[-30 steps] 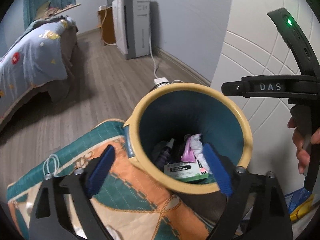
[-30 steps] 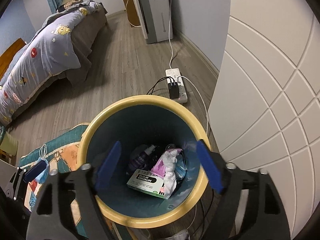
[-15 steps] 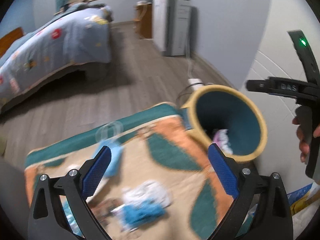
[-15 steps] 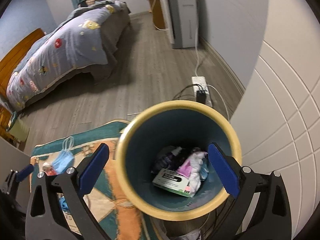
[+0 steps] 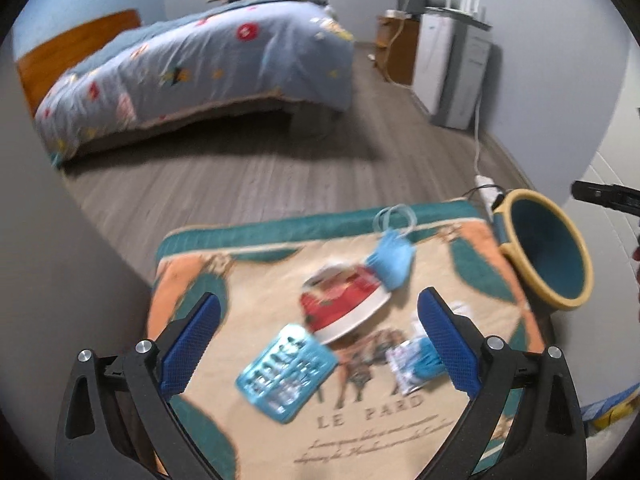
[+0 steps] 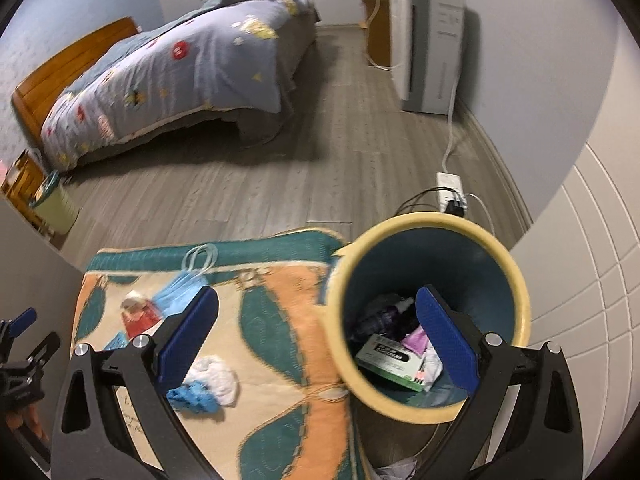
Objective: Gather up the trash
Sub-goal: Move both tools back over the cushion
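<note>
Your left tongs (image 5: 318, 348) stand wide and empty; centre them over the crumpled blue face mask (image 5: 390, 260), mid-frame, before closing.

You have one bin (image 6: 516, 280), one mask (image 5: 390, 260), one red packet (image 5: 344, 304), one blue pack (image 5: 286, 374), one wad (image 6: 212, 380), one bed (image 6: 180, 68).

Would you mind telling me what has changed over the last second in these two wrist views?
The left gripper swung left, off the bin and over the rug, now facing the blue mask, red wrapper and blue packet. The right gripper drifted slightly left, one finger still over the bin. Nothing was grasped or released; both stay open, and the bin's contents look unchanged.
</note>
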Demonstrator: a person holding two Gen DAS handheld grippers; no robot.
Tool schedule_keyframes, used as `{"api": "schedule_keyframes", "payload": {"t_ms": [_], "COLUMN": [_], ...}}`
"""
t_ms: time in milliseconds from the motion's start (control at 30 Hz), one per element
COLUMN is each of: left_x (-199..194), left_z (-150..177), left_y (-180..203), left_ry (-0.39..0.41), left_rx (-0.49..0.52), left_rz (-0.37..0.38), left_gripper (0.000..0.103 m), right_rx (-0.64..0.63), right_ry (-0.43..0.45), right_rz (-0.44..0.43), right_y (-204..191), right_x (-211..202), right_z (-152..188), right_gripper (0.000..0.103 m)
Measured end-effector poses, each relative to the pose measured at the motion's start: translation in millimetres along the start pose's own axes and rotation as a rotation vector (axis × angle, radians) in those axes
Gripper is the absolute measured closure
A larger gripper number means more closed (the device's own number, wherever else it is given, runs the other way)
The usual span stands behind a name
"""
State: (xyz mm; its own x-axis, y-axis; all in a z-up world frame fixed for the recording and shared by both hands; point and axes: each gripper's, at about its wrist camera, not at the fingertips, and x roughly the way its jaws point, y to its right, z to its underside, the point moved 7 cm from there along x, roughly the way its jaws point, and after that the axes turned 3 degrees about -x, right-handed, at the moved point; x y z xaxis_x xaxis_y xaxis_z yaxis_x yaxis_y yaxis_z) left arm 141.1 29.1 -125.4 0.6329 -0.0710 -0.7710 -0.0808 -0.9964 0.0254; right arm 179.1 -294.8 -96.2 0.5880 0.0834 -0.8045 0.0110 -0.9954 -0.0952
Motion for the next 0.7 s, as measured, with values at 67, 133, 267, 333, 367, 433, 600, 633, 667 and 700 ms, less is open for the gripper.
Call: {"api": "schedule_keyframes", "payload": {"t_ms": [67,133,267,333,367,433,600,633,667,700], "left_x": [2.1,4.9,9.3,12.1,13.2,17.9,37.5,40.1,42.5,46.8], "left_z": [7.1,13.5,21.7,25.5,27.1,32.2,52.4,55.7,59.0,64.4], "left_y": [-11.8,-23.5,-37.5,-40.0,-40.7,-43.8,-50.0,-50.3,-49.7,-49.9], "left_ry": [-0.015,-0.037,-0.056,-0.064,-0.066,-0.078,-0.162,-0.171,-0.183,-0.202], "left_rx": [0.002,-0.015,-0.057,-0.03,-0.013,0.022,0.042,0.058,0.075,0.094], "left_rz": [-0.011,-0.002,0.024,0.013,0.004,-0.012,0.002,-0.005,-0.012,-0.014], "left_gripper": [0.005,0.005,0.005,0.005,0.005,0.005,0.005,0.005,0.005,0.005], "right_rx": [-0.026,-0.053,-0.102,-0.11,-0.112,-0.13,-0.145,-0.142,-0.143,-0.147], "right_ry": [-0.013,-0.034,-0.081,-0.101,-0.112,-0.136,-0.208,-0.221,-0.233,-0.245], "right_rz": [-0.016,-0.04,-0.065,-0.071,-0.075,-0.072,-0.108,-0.108,-0.104,-0.096], "right_y": [-15.8,-31.6,-59.1,-71.2,-76.3,-88.7,-115.0,-118.2,-120.9,-123.6], "right_x": [2.4,6.7,15.6,20.1,21.8,27.2,42.6,45.4,48.4,51.7], "right_z": [5.9,13.1,29.8,38.1,42.5,51.6,75.7,81.2,85.4,90.0], "right_gripper": [0.006,0.006,0.006,0.006,0.006,0.006,0.006,0.006,0.006,0.006]}}
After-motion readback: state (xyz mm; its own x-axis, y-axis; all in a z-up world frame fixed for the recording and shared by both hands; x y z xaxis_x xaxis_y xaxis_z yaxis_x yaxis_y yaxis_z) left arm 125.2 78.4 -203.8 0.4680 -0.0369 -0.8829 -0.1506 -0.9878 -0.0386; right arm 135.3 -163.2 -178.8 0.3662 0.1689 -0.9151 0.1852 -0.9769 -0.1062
